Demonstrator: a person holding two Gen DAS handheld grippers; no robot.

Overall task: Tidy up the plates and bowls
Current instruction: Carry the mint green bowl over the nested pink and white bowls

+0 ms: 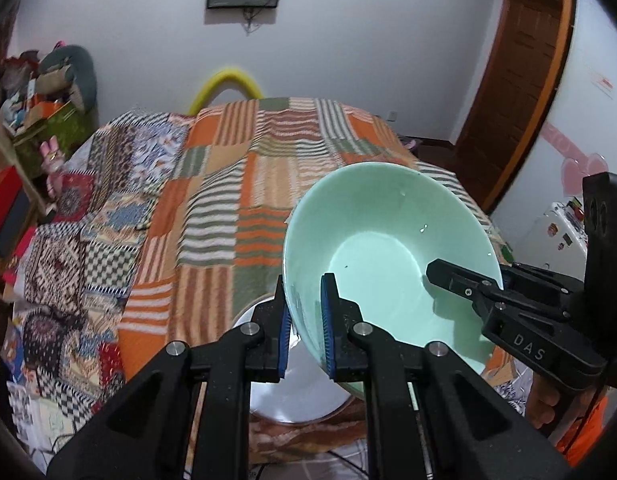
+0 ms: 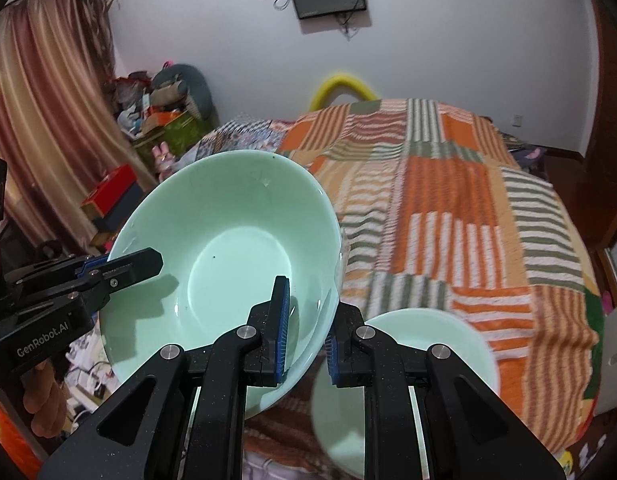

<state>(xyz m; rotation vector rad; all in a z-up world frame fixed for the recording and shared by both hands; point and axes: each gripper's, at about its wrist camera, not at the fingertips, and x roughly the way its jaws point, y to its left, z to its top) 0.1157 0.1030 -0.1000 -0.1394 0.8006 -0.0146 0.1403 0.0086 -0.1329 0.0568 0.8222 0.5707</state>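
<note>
Both fingers pinching green bowl (image 1: 388,248) rim; second bowl (image 2: 428,344) below, over patchwork blanket (image 2: 448,200).

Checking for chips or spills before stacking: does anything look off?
No chips or spills show. The bowl is carried tilted, clamped at opposite rims by the left gripper and right gripper, over a second bowl.

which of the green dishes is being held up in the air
The deep green bowl, tilted and clamped at opposite rims by the left gripper and right gripper. The other green dish lies low beneath it, ungripped.
</note>
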